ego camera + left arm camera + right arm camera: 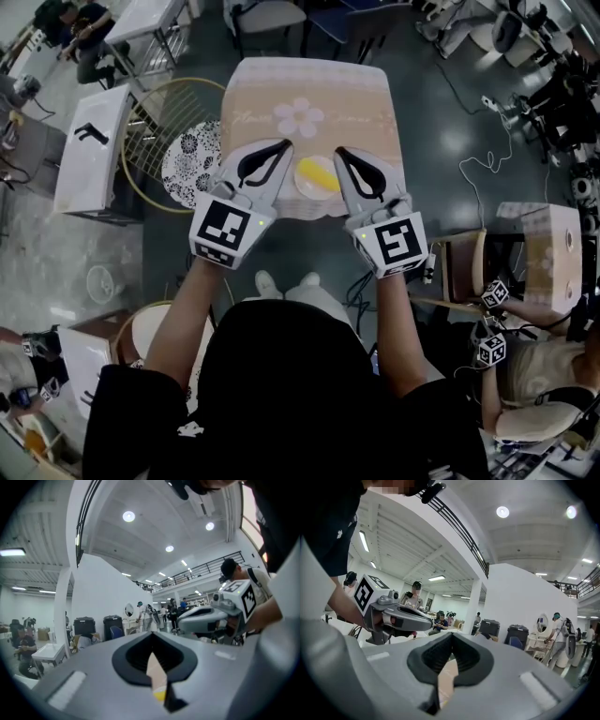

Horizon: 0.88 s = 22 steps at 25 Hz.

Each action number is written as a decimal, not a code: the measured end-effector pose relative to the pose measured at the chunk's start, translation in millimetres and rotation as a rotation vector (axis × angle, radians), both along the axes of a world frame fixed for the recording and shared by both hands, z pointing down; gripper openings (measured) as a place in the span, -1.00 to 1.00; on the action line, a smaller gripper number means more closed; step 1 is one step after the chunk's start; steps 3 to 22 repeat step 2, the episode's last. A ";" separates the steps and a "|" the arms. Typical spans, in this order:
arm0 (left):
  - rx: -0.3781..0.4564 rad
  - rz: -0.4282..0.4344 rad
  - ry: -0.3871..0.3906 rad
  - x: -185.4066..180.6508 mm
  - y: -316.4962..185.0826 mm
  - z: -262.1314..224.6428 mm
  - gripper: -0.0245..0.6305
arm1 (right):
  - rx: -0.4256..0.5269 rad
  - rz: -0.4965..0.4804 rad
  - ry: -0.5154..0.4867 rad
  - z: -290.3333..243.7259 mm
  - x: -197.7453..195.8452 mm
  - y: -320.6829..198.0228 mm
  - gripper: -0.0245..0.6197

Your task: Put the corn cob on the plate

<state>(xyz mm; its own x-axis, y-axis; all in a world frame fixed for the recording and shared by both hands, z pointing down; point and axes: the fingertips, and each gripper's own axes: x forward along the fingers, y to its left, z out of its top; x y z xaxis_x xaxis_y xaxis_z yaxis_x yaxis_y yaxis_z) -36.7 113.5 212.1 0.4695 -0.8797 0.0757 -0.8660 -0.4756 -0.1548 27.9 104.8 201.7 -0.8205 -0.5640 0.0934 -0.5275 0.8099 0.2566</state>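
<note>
We record the yellow corn cob lying on a pale round plate on the beige cloth-covered surface. The left tool at its 10 o'clock and the right tool at its 2 o'clock (both pointing level) are closed and empty.

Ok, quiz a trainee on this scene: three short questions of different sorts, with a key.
1. True or false: the left tool and the right tool both have their jaws shut with nothing held.
2. In the head view, the yellow item on the table shows: A) between the two tools; B) left of both tools; C) on the floor.
3. What motif is printed at the middle of the tablecloth?
Key: 1 true; 2 A; 3 a flower.
</note>
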 end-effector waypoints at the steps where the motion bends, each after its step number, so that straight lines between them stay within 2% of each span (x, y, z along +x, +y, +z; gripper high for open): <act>1: 0.000 -0.001 -0.001 1.6 0.1 -1.2 -0.91 | 0.000 -0.002 0.001 -0.9 1.3 0.0 -0.92; 22: -0.001 -0.002 -0.001 3.2 0.1 -2.4 -0.91 | -0.001 -0.004 0.003 -1.8 2.6 -0.1 -0.92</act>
